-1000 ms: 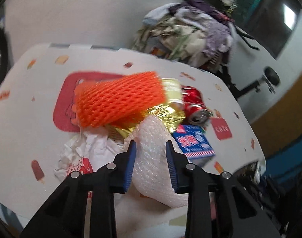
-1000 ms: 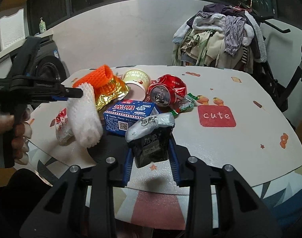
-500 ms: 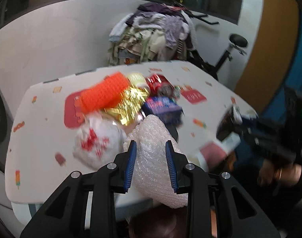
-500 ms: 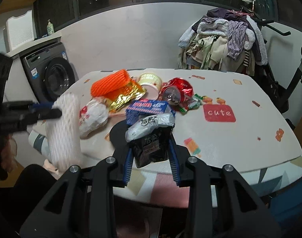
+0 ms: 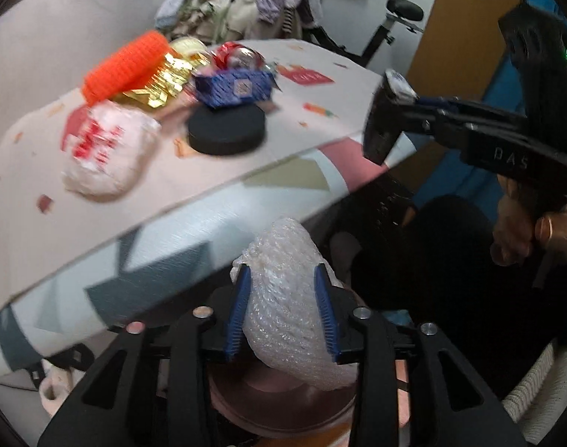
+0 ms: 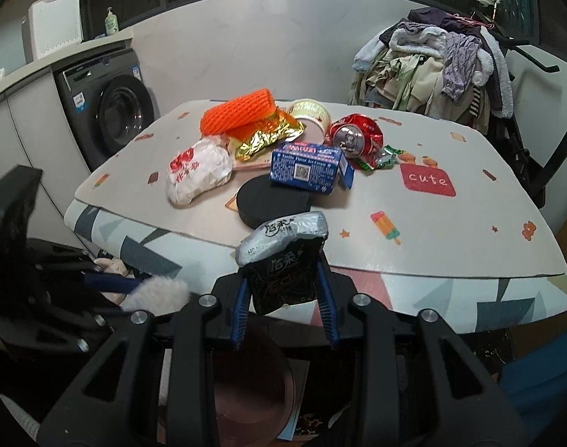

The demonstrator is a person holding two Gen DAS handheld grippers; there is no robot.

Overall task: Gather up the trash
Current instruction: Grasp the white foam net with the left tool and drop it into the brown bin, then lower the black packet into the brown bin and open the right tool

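My left gripper (image 5: 281, 275) hangs off the table's front edge over a pinkish round bin (image 5: 279, 398). Its jaws are opening, and a white roll of bubble wrap (image 5: 283, 298) still fills the gap and touches both blue pads. My right gripper (image 6: 282, 275) is shut on a black and silver snack wrapper (image 6: 283, 246), just in front of the table edge. On the table (image 6: 451, 231) lie an orange foam net (image 6: 238, 111), gold foil (image 6: 268, 136), a blue box (image 6: 305, 165), a crushed red can (image 6: 354, 136) and a white printed bag (image 6: 197, 171).
A black round disc (image 6: 272, 201) sits near the table's front edge, with a paper cup (image 6: 309, 111) and a green wrapper (image 6: 385, 156) farther back. A washing machine (image 6: 115, 111) stands at the left. A heap of clothes (image 6: 432, 63) is behind the table.
My left gripper has carried the bubble wrap from the pile off the table's front edge and down over the bin, and its jaws stand wider. My right gripper has drawn back with the wrapper.
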